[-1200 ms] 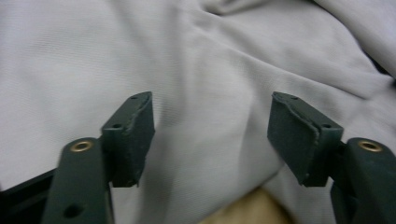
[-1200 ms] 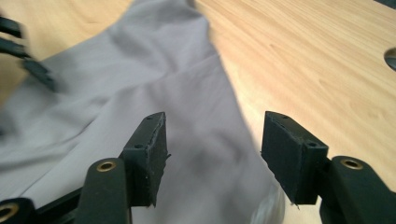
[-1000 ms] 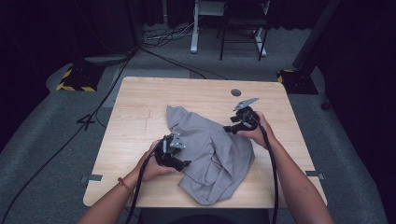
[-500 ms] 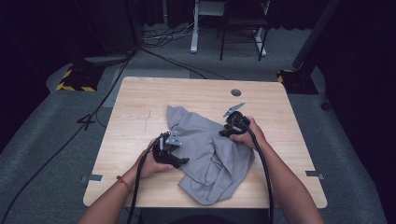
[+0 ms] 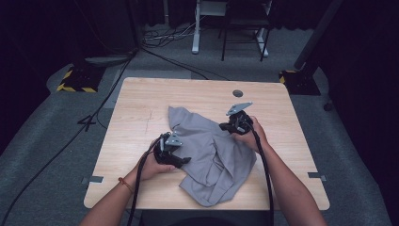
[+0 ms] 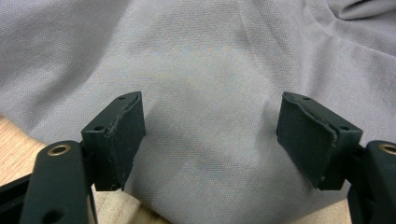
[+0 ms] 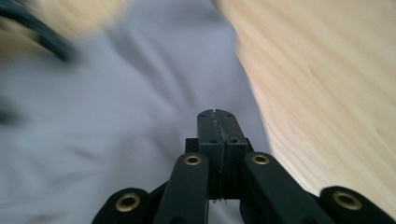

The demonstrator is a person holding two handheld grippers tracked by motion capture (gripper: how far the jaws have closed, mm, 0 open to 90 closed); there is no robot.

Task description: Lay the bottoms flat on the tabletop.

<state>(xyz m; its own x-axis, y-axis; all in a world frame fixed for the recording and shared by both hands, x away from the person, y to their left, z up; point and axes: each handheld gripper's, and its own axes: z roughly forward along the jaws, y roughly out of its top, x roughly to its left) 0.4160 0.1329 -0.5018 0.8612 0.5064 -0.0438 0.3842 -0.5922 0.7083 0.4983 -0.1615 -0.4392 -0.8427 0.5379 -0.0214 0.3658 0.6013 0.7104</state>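
Grey garment (image 5: 211, 155) under spread left gripper (image 6: 210, 135), beneath pressed-together, empty right gripper (image 7: 217, 119).

The grey garment (image 5: 207, 155) is soft, matt knit cloth with a fine weave, creased in folds. The table (image 5: 141, 108) is pale wood with visible grain, satin-smooth. The left gripper (image 6: 210, 135) has matt black plastic jaws with rubbery pads (image 6: 126, 135) and brass-coloured rivets
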